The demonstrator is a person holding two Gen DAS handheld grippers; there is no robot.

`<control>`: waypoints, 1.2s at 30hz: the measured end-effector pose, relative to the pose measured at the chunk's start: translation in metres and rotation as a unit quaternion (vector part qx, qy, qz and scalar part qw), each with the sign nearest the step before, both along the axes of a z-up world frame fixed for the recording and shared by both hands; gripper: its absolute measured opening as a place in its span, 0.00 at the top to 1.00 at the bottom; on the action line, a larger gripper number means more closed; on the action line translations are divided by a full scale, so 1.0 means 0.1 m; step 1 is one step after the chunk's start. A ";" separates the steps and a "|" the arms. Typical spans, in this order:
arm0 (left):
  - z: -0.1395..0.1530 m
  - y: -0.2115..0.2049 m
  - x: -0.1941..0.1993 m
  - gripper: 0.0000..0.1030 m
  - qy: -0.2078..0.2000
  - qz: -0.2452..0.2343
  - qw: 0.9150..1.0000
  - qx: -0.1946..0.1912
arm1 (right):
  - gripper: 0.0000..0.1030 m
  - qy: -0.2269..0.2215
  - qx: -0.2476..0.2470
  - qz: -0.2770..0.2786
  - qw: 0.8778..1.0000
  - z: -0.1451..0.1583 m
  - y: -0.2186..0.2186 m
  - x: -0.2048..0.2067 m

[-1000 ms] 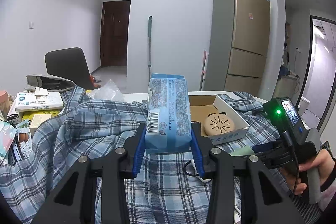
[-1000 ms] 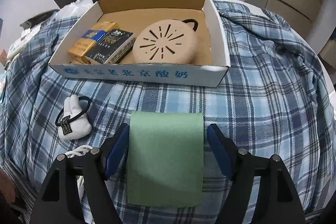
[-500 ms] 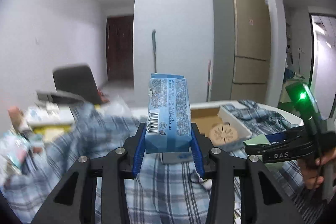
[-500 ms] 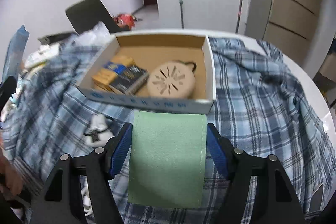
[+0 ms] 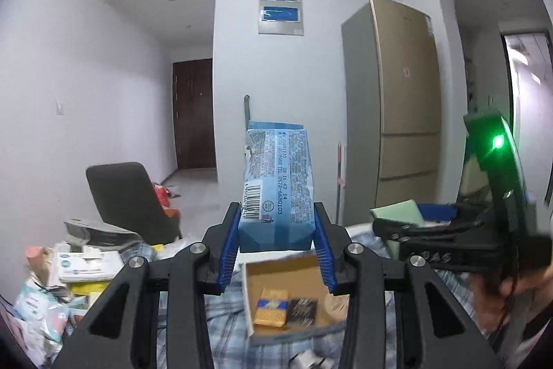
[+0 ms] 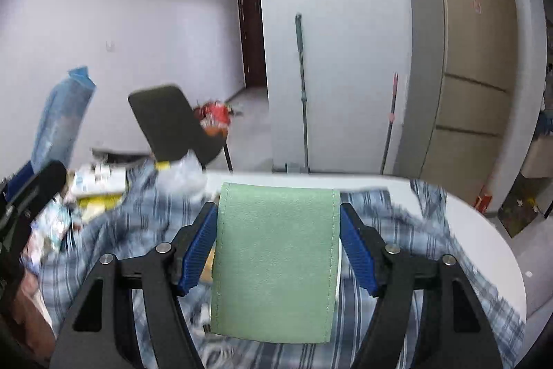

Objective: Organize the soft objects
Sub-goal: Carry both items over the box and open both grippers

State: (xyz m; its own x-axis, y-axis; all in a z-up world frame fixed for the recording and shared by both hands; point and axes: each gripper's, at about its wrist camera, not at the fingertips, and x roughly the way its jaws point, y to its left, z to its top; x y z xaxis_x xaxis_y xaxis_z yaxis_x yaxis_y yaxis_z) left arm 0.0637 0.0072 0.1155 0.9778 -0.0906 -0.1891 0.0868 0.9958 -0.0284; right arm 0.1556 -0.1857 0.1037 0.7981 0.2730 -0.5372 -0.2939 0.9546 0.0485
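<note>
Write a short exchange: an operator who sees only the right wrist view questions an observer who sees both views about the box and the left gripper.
Operator: The green pouch fills my view. Where is the box?
Observer: The open cardboard box lies below the left gripper, with a yellow-and-blue pack and a dark pack side by side in it.
Operator: I see only a blue blur at my left. What is it?
Observer: A blue packet, upright, clamped between the left gripper's pads, barcode facing the camera.
</note>
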 end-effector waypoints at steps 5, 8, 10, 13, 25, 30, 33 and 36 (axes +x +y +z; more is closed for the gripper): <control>0.17 -0.05 0.31 0.60 -0.001 0.009 1.000 -0.026 | 0.33 0.003 0.040 -0.019 0.999 0.11 -0.01 0.34; 0.17 0.01 0.42 0.60 0.003 0.009 0.998 -0.056 | 0.33 0.002 0.046 -0.029 0.999 0.06 -0.01 0.46; 0.15 -0.01 0.46 0.60 -0.007 0.019 0.999 -0.045 | 0.33 0.007 0.049 -0.027 0.998 0.01 -0.01 0.53; 0.04 -0.01 0.60 0.60 0.001 0.023 0.999 -0.040 | 0.33 0.012 0.048 -0.027 0.998 -0.09 -0.02 0.59; -0.75 -0.04 1.34 0.60 0.154 0.012 0.988 -0.012 | 0.33 0.097 0.025 -0.024 0.995 -1.04 -0.06 1.02; -1.13 -0.02 1.64 0.60 0.227 0.007 0.974 -0.008 | 0.33 0.132 0.011 -0.024 0.991 -1.30 -0.05 1.12; -1.28 -0.01 1.71 0.60 0.251 0.003 0.968 -0.010 | 0.33 0.148 0.005 -0.016 0.989 -1.40 -0.02 1.15; -1.39 -0.03 1.75 0.60 0.268 0.002 0.963 -0.007 | 0.33 0.155 -0.005 -0.011 0.988 -1.47 0.01 1.16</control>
State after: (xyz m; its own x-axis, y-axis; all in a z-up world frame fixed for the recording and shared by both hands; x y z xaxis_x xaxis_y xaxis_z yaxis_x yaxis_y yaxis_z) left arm 0.2391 0.0047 -0.0240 0.7398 -0.0934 -0.6663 0.0524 0.9953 -0.0813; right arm 0.2717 -0.1843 -0.0434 0.6010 0.2501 -0.7591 -0.2448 0.9617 0.1230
